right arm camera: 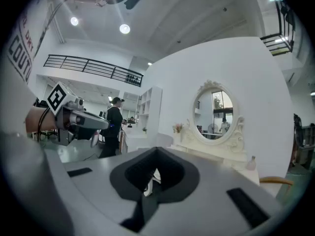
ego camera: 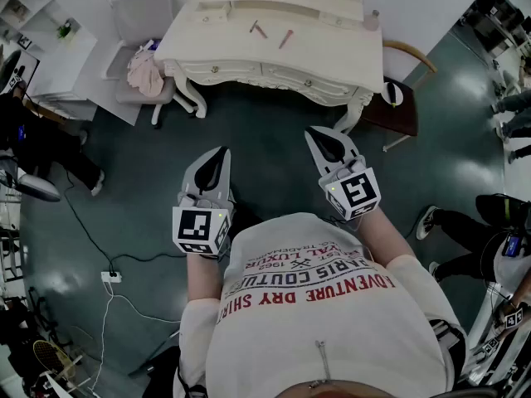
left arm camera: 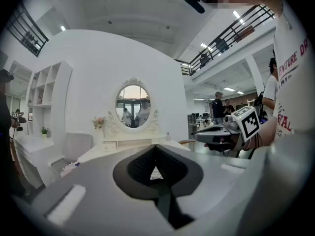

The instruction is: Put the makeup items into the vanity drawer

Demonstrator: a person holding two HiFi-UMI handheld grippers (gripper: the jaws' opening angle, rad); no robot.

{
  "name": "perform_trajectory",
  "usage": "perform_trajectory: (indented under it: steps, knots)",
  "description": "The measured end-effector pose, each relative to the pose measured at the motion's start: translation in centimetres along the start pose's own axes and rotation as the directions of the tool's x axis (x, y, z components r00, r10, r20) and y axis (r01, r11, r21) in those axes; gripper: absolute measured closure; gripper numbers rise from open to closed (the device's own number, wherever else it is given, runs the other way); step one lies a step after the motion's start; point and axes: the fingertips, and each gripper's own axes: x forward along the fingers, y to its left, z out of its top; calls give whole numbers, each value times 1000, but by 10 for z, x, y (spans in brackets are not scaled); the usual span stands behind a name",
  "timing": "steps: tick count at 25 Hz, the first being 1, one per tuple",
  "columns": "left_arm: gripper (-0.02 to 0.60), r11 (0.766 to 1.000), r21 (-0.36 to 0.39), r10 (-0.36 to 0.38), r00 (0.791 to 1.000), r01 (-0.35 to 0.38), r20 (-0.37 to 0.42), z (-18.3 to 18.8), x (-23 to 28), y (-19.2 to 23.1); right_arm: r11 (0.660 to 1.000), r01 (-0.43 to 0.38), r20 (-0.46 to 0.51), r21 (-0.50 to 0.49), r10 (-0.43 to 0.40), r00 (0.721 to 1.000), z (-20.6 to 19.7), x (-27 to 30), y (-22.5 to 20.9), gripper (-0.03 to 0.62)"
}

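Makeup items [ego camera: 285, 38] are all sitting on top of the vanity [ego camera: 332, 56], none in the drawer yet. I can see two thin pinkish sticks lying flat near the middle and a small bottle [ego camera: 375, 19] right by the right-hand back corner.

The left gripper [left arm camera: 156, 151] has its jaws pressed together with nothing between them. The right gripper [right arm camera: 156, 154] is the same, closed tight and empty. Both hang in front of the person's chest, well apart from the vanity, pointing at it.

Stuff I'd worry about from here:

- The drawer front [ego camera: 286, 76] looks closed as far as I can tell, and I can't make out a handle. If a jaw only catches the carved trim, it'll probably slip off instead of pulling the drawer out.
- Those sticks are skinny and lie flat on the tabletop. If the jaws come down slightly off, one could roll away or get flicked off the edge.
- The bottle stands close to the corner, so a careless nudge from the right gripper could send it onto the floor.
- Walking in, there's a dark stool [ego camera: 398, 106] just beside the vanity's right leg and a chair [ego camera: 141, 23] on the left, both easy to bump.
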Motion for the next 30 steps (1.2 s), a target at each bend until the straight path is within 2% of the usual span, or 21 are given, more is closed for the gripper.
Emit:
perform_trajectory:
  steps: [8, 18, 22, 30]
  knots:
    - [574, 1000, -1, 1, 1000, -1, -11, -1, -1, 2, 1000, -3, 1, 7, 3, 1000, 0, 3, 3, 586]
    - [572, 999, -23, -50, 998, 50, -39, -13, 28, 24, 995, 68, -16, 68, -67, 998, -13, 28, -14, 586]
    - [572, 997, -25, -81, 996, 80, -45, -13, 46, 62, 991, 105, -44, 78, -102, 994, -14, 66, -19, 585]
    - [572, 990, -38, -136, 990, 135, -34, -6, 102, 174, 978, 191, -70, 89, -185, 980, -5, 172, -39, 585]
